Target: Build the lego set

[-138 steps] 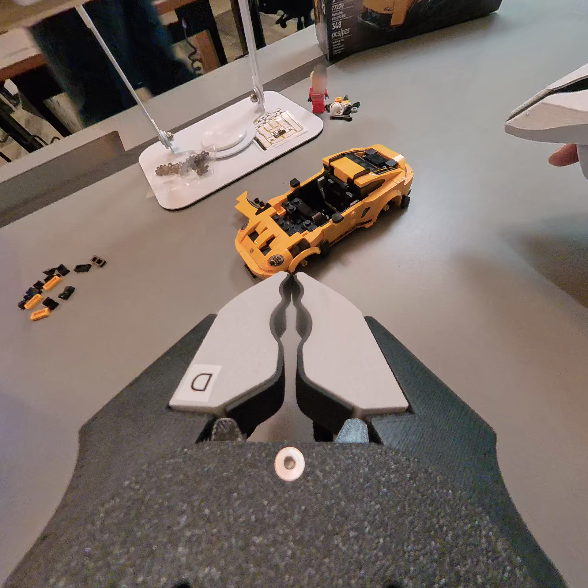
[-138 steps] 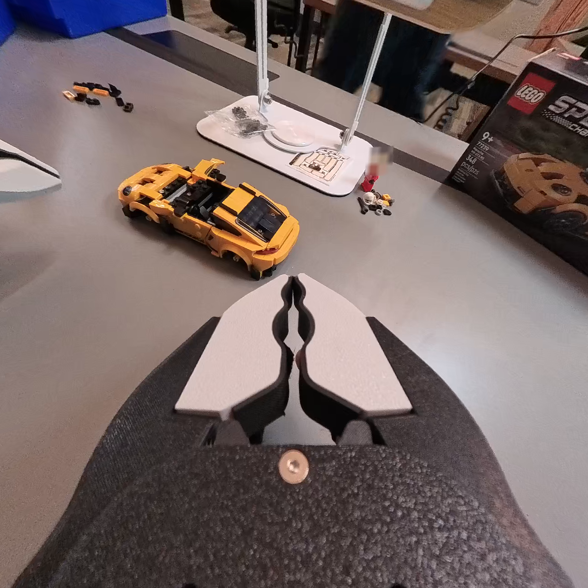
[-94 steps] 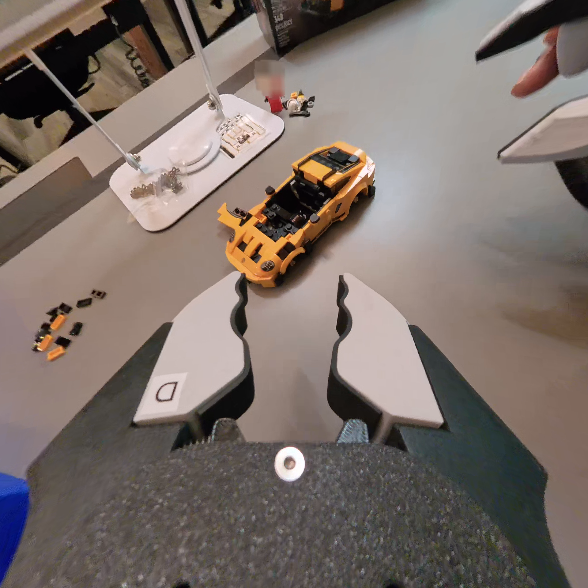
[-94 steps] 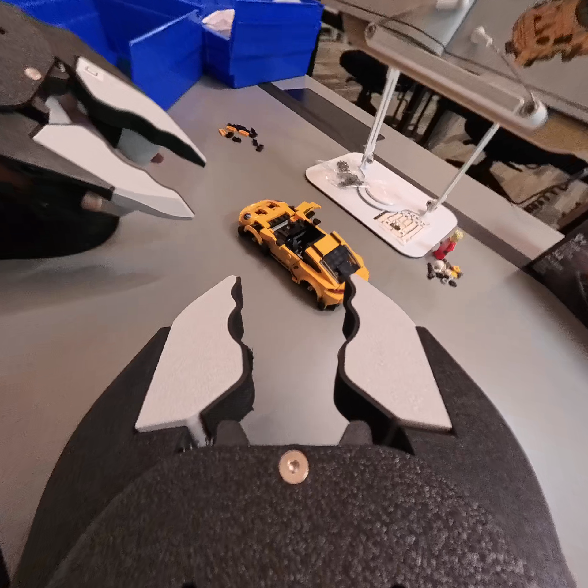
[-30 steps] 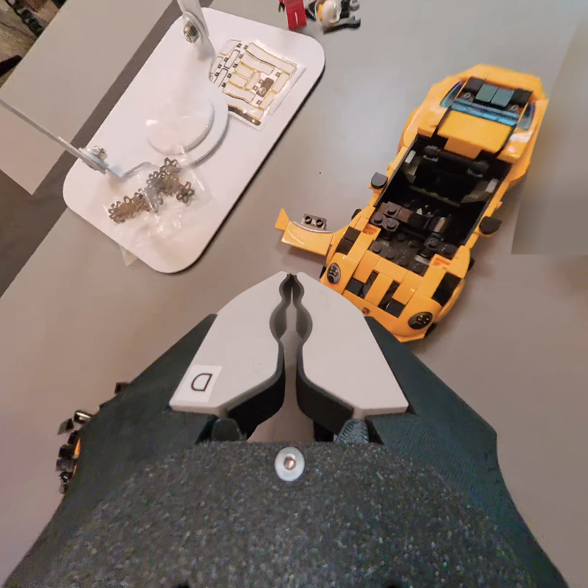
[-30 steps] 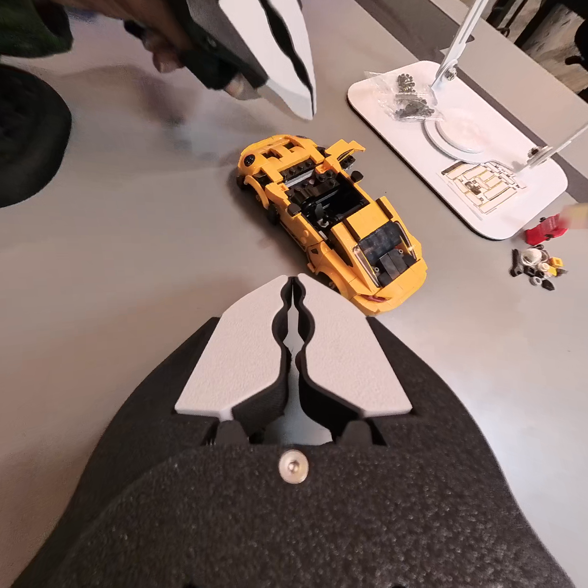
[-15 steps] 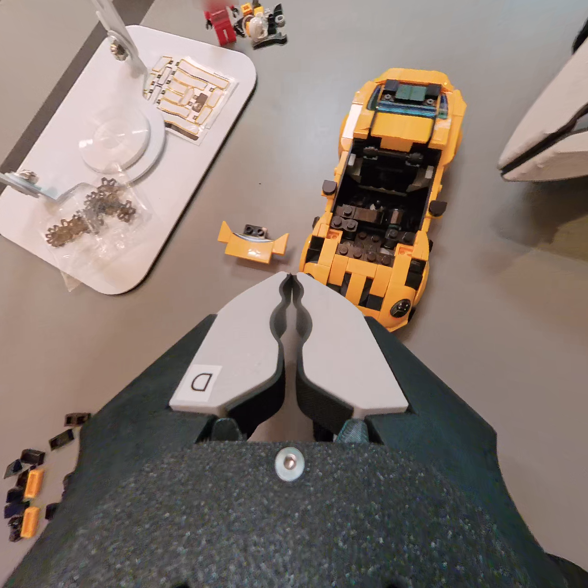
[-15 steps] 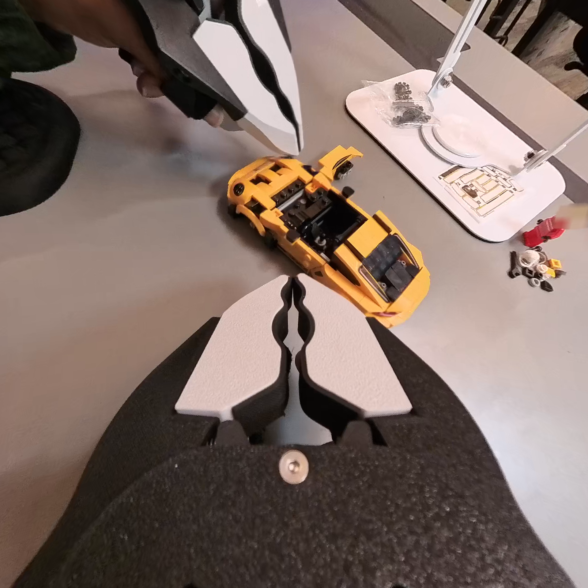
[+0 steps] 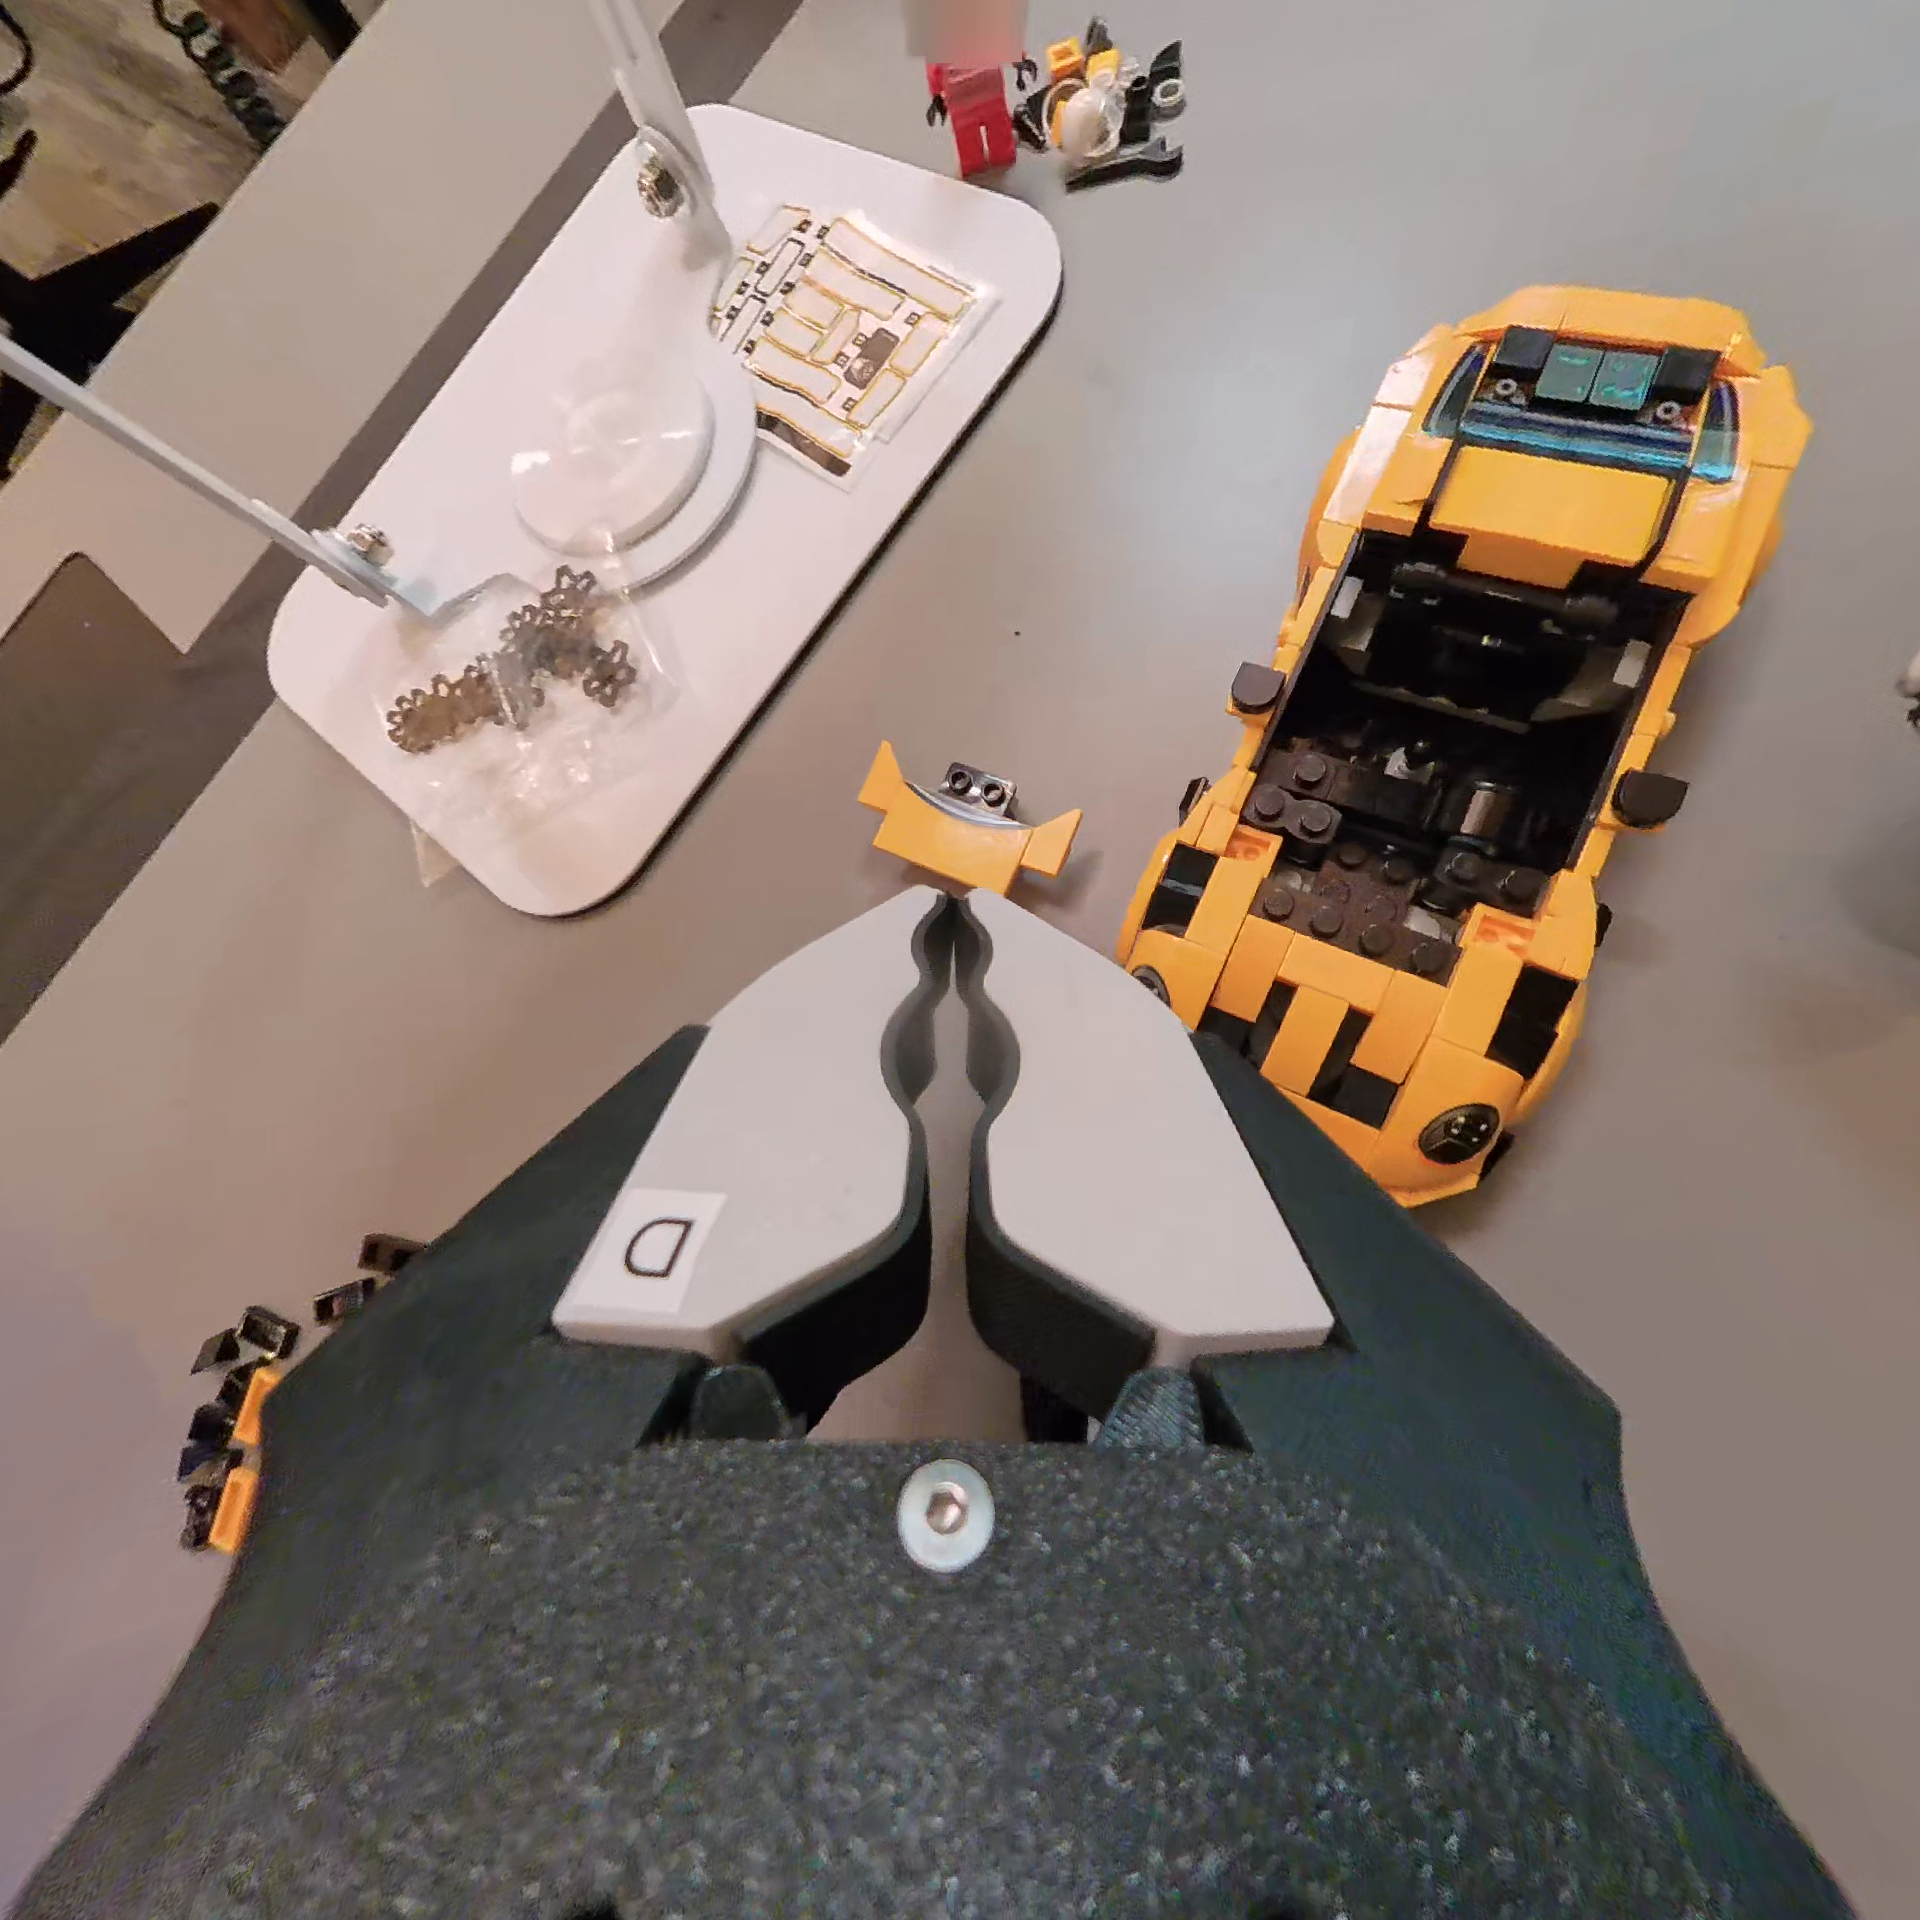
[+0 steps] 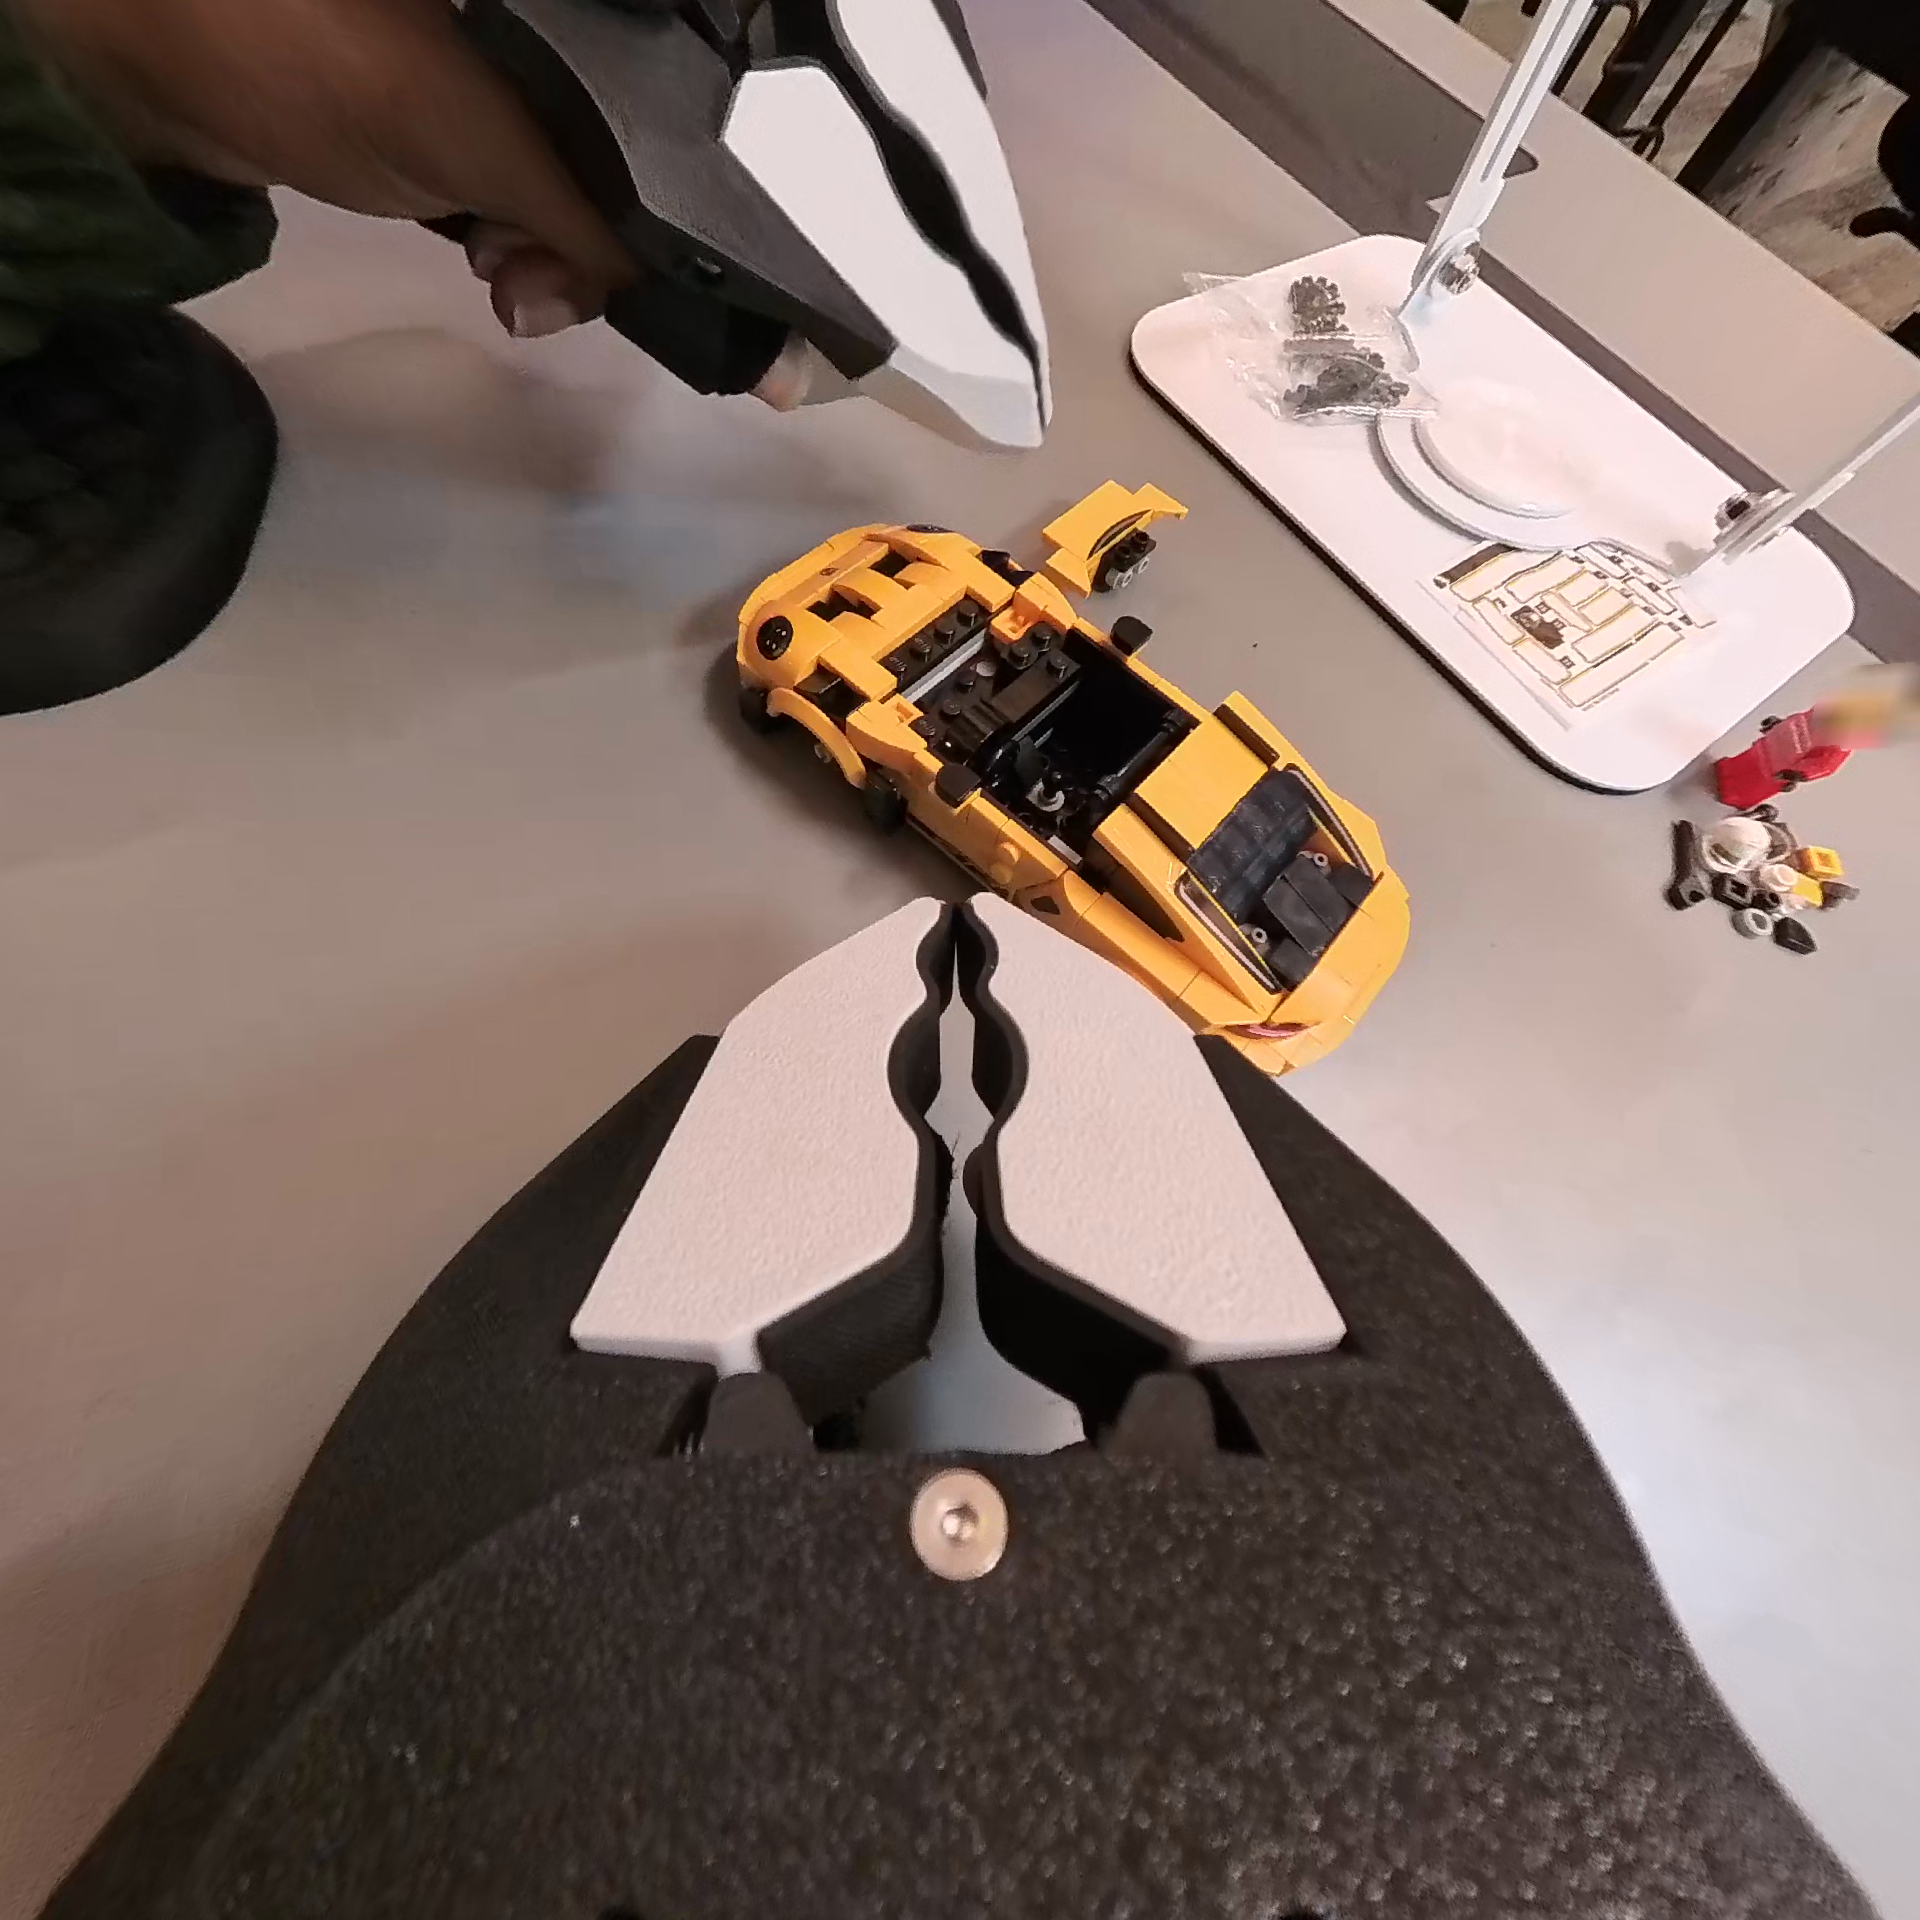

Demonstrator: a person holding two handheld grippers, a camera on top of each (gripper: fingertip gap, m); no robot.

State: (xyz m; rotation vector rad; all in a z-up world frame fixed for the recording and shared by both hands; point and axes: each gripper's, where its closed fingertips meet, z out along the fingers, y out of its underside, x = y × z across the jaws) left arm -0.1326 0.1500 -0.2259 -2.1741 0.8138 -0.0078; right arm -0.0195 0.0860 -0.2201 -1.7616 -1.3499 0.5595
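Lego car [image 9: 1455, 748], yellow with its roof off and black interior showing, lies on the grey tabletop [image 9: 727, 1039]; in the left wrist view the left claw [image 9: 953, 909] has its fingers pressed together, tips just short of a loose yellow curved piece [image 9: 966, 831] lying just left of the car; farther left of the car is a white base plate [image 9: 644, 582]. In the right wrist view the right claw [image 10: 956, 914], also closed and empty, sits near the car's side [image 10: 1039, 769]; the left claw [image 10: 1023, 405] hovers beyond the car's nose.
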